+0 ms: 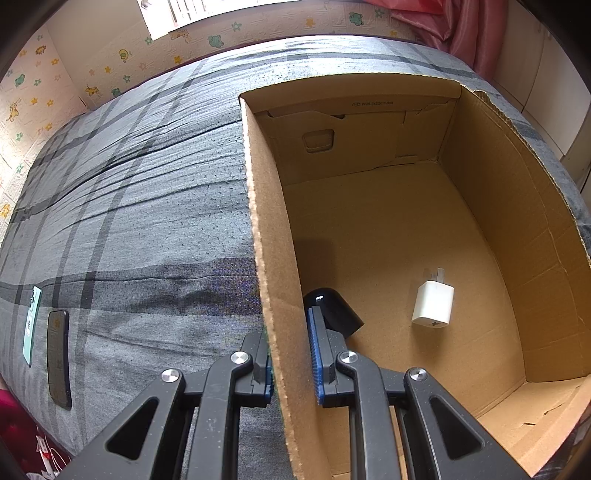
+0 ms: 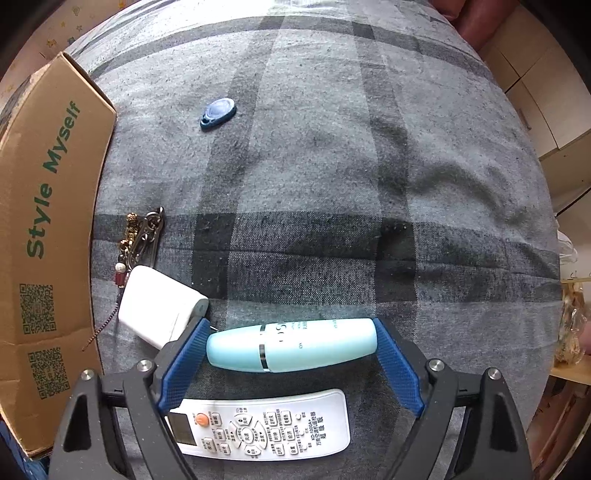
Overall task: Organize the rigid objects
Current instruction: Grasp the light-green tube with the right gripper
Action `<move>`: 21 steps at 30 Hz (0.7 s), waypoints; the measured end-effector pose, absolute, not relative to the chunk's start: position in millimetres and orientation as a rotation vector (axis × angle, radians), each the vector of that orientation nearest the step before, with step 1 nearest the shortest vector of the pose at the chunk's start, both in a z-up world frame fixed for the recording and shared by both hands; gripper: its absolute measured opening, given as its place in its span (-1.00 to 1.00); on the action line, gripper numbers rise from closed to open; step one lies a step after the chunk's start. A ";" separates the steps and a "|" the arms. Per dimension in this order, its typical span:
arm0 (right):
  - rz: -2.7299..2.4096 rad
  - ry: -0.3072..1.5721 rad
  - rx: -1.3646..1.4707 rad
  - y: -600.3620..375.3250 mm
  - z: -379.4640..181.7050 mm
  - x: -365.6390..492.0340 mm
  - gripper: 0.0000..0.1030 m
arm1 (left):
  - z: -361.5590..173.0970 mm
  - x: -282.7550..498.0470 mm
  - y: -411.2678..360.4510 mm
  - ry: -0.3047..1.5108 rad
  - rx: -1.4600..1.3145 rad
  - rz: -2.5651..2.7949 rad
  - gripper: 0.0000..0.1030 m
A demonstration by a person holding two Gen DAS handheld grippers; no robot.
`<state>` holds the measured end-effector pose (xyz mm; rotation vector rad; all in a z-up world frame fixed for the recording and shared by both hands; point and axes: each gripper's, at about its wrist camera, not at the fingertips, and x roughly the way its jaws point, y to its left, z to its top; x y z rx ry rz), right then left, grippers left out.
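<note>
Grey plaid bedding (image 1: 140, 206) fills my left wrist view, with cartoon-animal wallpaper (image 1: 44, 85) at the far left and a pink curtain (image 1: 461, 33) at the far right. My left gripper (image 1: 291, 373) is clenched on the left wall of the open cardboard box (image 1: 273, 258): one blue pad sits inside the box and the other outside, with the wall pinched between them. On the box floor, a black rounded device (image 1: 334, 308) lies just beyond the inner finger, close to that wall. A white plug charger (image 1: 433, 302) lies to its right, well apart, prongs pointing away. On the bedding at the near left, two phones lie side by side: a mint-green one (image 1: 32, 325) and a dark one (image 1: 59, 358).

In my right wrist view the same bedding (image 2: 332, 166) spreads out, and the box (image 2: 48, 240) stands at the left, printed "Style Myself" with two QR codes. My right gripper (image 2: 291, 352) points down, its jaws wide around a light-blue cosmetic tube (image 2: 291, 345) lying crosswise between the blue pads. The right pad touches the tube's end; the left pad sits right at the cap tip (I cannot tell whether it presses). A white remote control (image 2: 266, 424) lies nearer than the tube. A white adapter block (image 2: 159, 310) sits beside the left finger, a bunch of keys with charms (image 2: 140, 240) just beyond it, and a blue key fob (image 2: 218, 112) farther off.
</note>
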<state>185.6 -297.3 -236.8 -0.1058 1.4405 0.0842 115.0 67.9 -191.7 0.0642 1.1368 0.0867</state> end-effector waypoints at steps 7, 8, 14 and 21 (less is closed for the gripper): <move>0.076 1.426 -0.124 -290.7 -215.9 186.0 0.76 | -191.4 114.7 68.3 1.136 0.062 0.088 -0.68; 0.075 1.424 -0.118 -290.3 -212.6 186.0 0.76 | -191.3 114.9 68.3 1.136 0.062 0.088 -0.68; 0.075 1.397 -0.133 -279.9 -181.6 188.7 0.76 | -190.9 114.9 68.6 1.136 0.062 0.087 -0.68; 0.090 1.364 -0.153 -263.3 -150.9 188.2 0.76 | -190.8 114.9 68.4 1.136 0.062 0.086 -0.68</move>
